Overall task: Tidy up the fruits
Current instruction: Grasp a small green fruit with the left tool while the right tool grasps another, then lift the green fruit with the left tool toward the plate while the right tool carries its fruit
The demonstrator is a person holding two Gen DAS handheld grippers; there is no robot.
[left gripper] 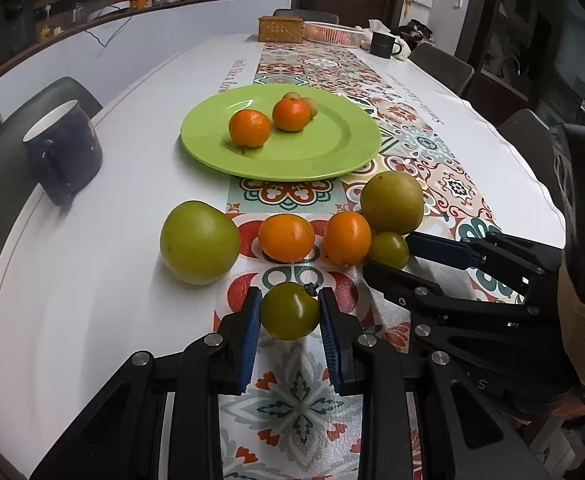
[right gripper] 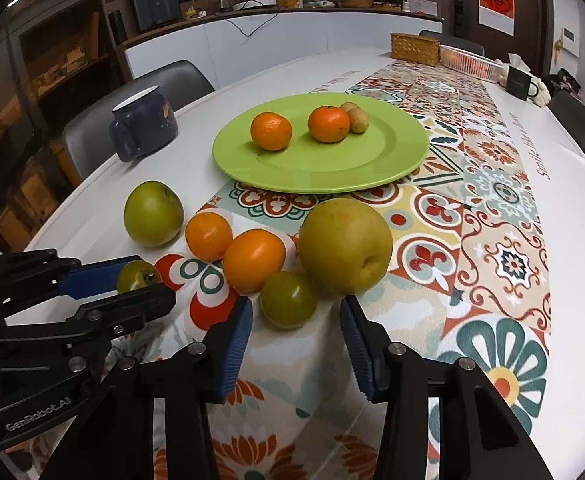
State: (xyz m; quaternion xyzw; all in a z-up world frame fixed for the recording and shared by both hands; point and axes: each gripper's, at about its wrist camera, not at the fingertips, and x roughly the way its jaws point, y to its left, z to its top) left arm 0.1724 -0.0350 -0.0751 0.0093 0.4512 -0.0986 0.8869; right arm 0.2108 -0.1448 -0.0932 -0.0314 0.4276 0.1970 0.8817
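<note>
The left tongs (left gripper: 289, 316) are clamped on a small green tomato (left gripper: 290, 311) just above the patterned worktop (left gripper: 92, 280). The right tongs (right gripper: 295, 320) gape wide and empty around a second green tomato (right gripper: 288, 299) — it sits against an orange (right gripper: 253, 260) and a big pear (right gripper: 345, 245), near the green plate (right gripper: 320, 172).

Lime-green plate (left gripper: 332, 152), orange mandarins (left gripper: 249, 128), navy mug (left gripper: 64, 152), floral-tiled red, teal, cream runner (left gripper: 432, 148), blue-padded fingers (left gripper: 248, 336).

light: we see soft indoor light from above, table (left gripper: 92, 240) bright, room behind dim | glare: sheen on the green plate (left gripper: 332, 152) rim, small highlights on fruit | shadows: short, soft | blur: dark mug (left gripper: 62, 148) smeared near table's left edge | distortion: we note fisheye bending, black corners
</note>
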